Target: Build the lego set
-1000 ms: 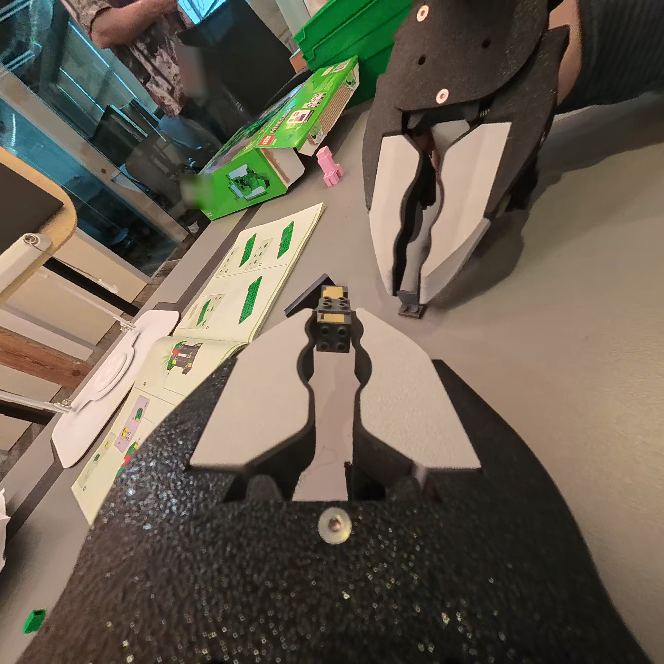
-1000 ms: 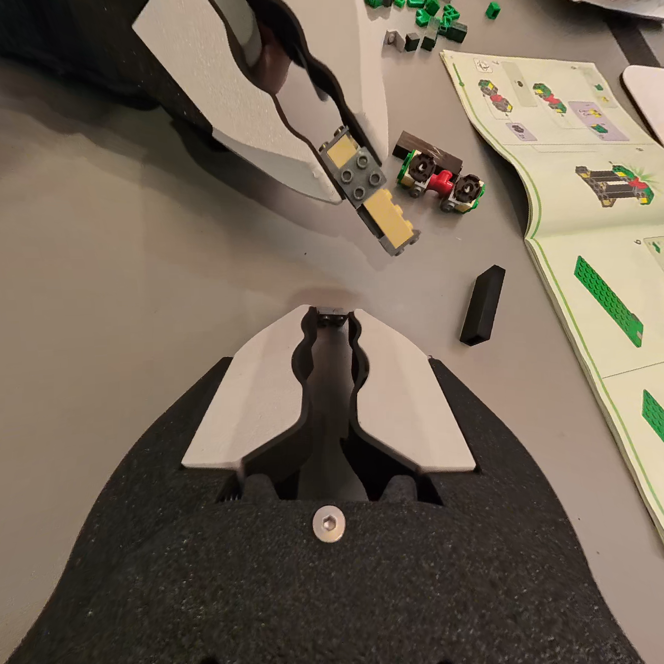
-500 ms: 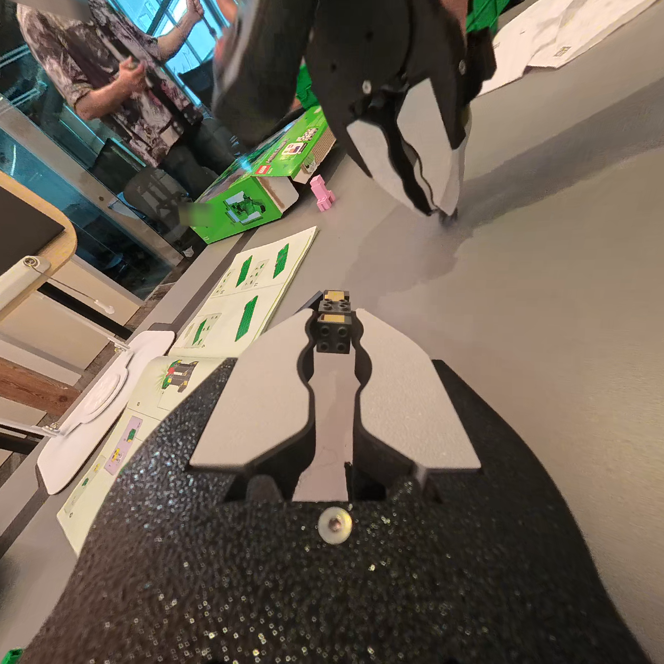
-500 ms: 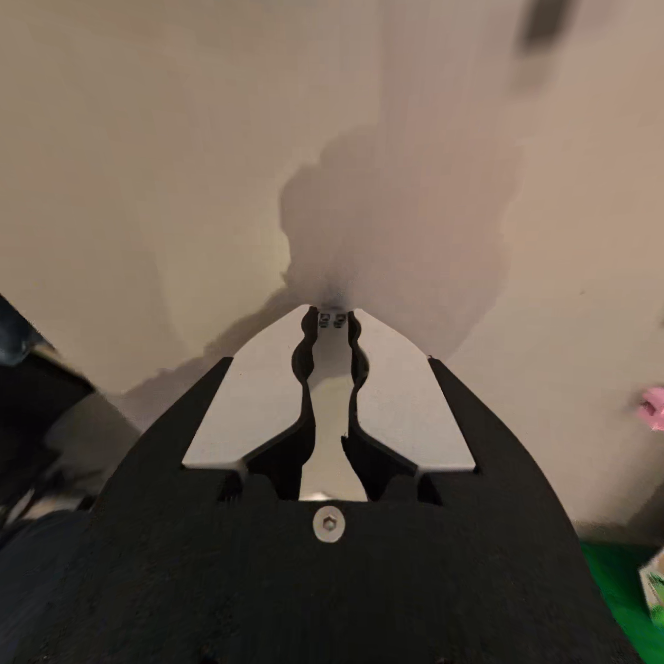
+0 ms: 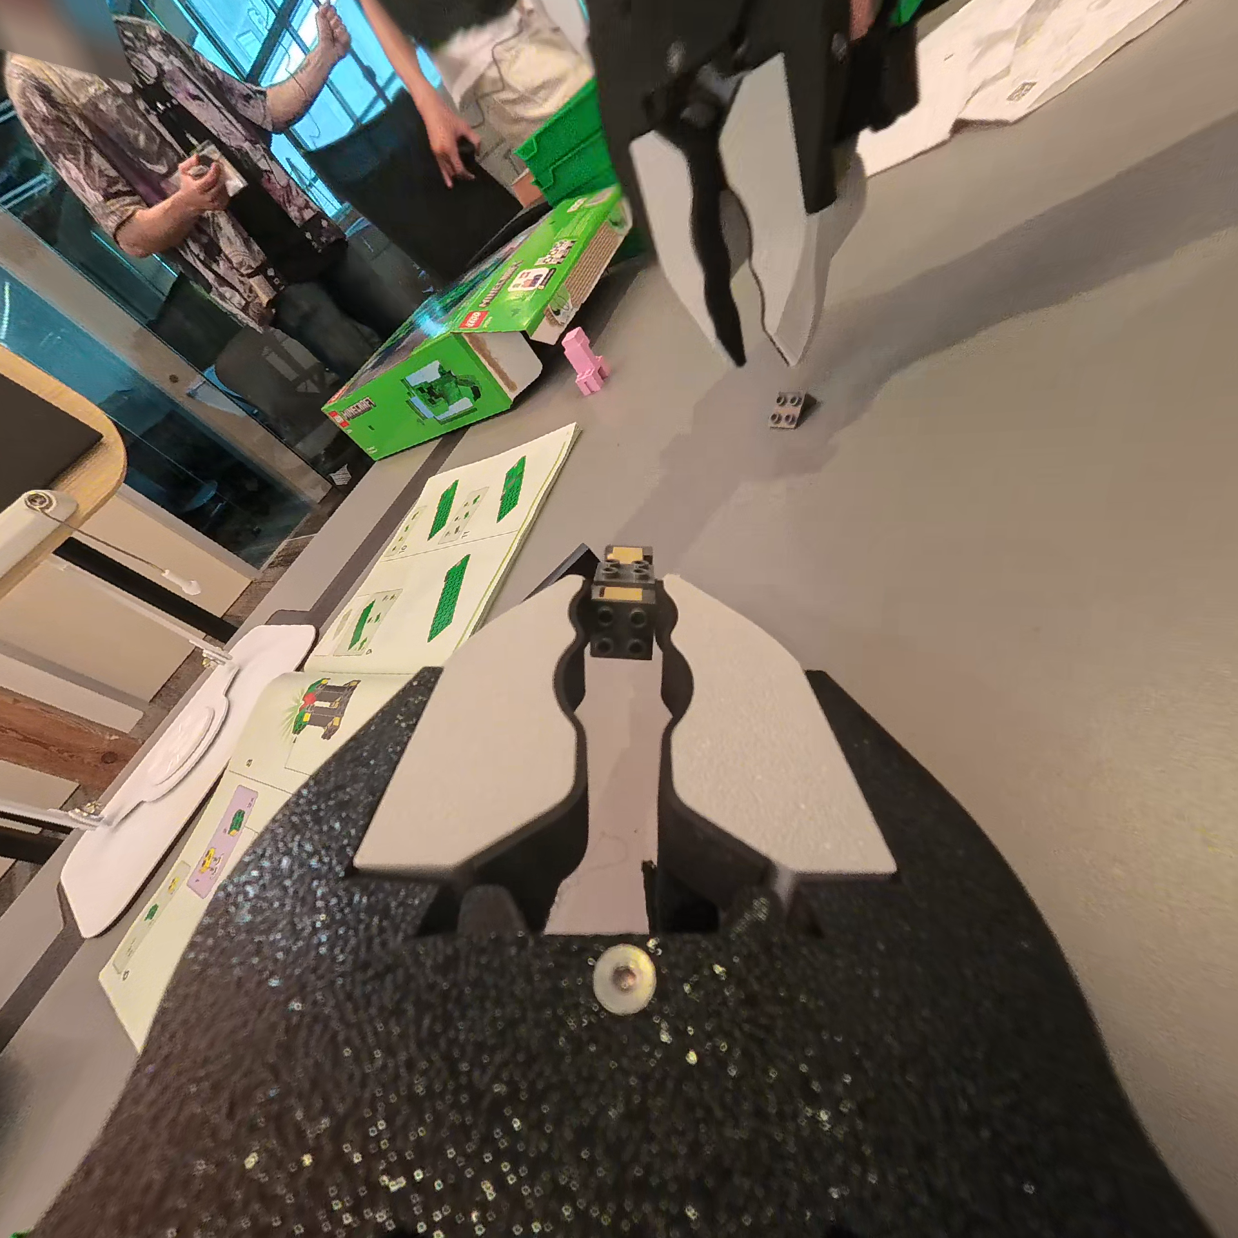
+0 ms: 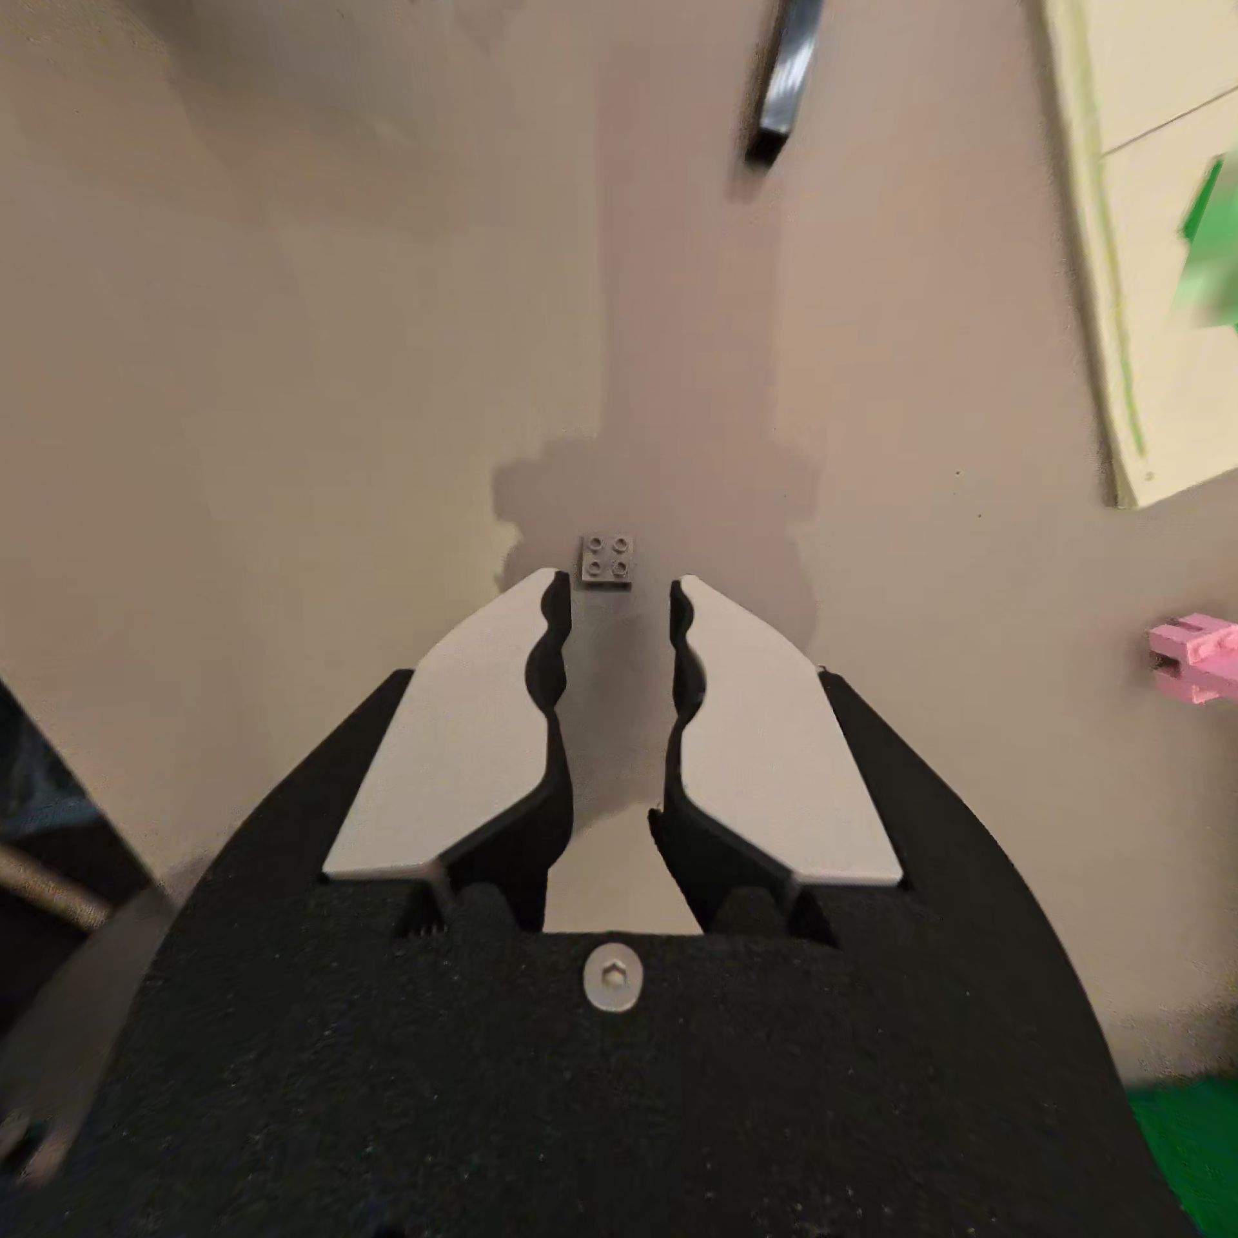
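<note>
My left gripper [image 5: 622,593] is shut on a small dark grey and tan lego assembly [image 5: 623,606], held above the grey table. My right gripper [image 6: 620,583] is open and empty, pointing down. A small grey 2x2 plate [image 6: 606,561] lies on the table just beyond its fingertips. In the left wrist view the right gripper [image 5: 764,355] hangs above that plate [image 5: 790,408].
An open instruction booklet [image 5: 462,549] lies at the left, with a green lego box [image 5: 469,362] and a pink lego figure [image 5: 584,358] beyond it. A black bar piece [image 6: 780,100] and the booklet's edge [image 6: 1139,268] show in the right wrist view. People stand past the table's far edge. About 15 cm separates my left fingertips from my right.
My right gripper carried the small grey plate away from the left gripper, opened, and left the plate on the table. The left gripper kept its hold on the assembly.
</note>
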Demonstrator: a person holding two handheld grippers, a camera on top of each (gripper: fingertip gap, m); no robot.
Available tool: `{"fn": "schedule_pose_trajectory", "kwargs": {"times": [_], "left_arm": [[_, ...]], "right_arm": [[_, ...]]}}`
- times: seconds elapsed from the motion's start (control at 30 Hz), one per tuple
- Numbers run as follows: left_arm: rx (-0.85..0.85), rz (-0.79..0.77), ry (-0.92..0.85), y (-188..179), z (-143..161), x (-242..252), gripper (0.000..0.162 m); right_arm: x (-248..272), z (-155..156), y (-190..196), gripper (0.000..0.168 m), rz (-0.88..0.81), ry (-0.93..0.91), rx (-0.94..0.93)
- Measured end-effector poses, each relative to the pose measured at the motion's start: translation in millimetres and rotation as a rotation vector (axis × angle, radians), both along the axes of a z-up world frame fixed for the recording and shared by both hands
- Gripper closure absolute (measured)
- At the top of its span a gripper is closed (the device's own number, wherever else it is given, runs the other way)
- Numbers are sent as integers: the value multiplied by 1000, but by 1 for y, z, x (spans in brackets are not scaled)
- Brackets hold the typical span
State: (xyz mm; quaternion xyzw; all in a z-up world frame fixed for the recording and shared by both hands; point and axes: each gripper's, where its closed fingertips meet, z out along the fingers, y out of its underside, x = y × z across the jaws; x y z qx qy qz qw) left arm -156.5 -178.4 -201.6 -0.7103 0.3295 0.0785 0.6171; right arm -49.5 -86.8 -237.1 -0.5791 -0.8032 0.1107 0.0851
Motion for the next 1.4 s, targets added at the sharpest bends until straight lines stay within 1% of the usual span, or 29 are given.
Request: {"fn": "schedule_pose_trajectory", "kwargs": {"times": [0.1,0.17,0.27,0.37,0.43,0.5,0.7,0.8,0.9,1.1,1.27,1.37,1.4], "left_arm": [[-3,-7,-3,0,0,1,145],[-9,-10,-2,1,-1,2,145],[-12,-15,2,1,-2,3,145],[-8,-21,6,0,-2,4,145],[-7,-24,7,0,-2,4,145],[-10,-27,10,0,-2,5,145],[-11,-34,25,0,-3,7,145],[-12,-34,27,0,-4,6,145],[-14,-35,23,0,-4,6,145],[-17,-38,31,0,-5,7,145],[-18,-41,18,0,-4,7,145],[-20,-45,21,0,-5,8,145],[-21,-46,24,0,-5,8,145]], "right_arm": [[-3,5,-1,140,-32,305,-32],[-5,10,-4,138,-61,466,-52],[-5,18,-6,138,-113,628,-81],[-4,16,-5,138,-150,722,-97],[-2,8,-7,138,-146,732,-124],[1,-1,-14,138,-125,694,-176],[0,-5,-15,137,-127,658,-208],[-1,-6,-10,133,-158,652,-200],[-1,-7,-8,132,-172,648,-193],[-1,-17,-6,131,-194,576,-188],[4,-15,-9,136,-188,586,-204],[6,-16,-16,139,-138,571,-212],[7,-16,-21,143,-108,570,-229]]}}
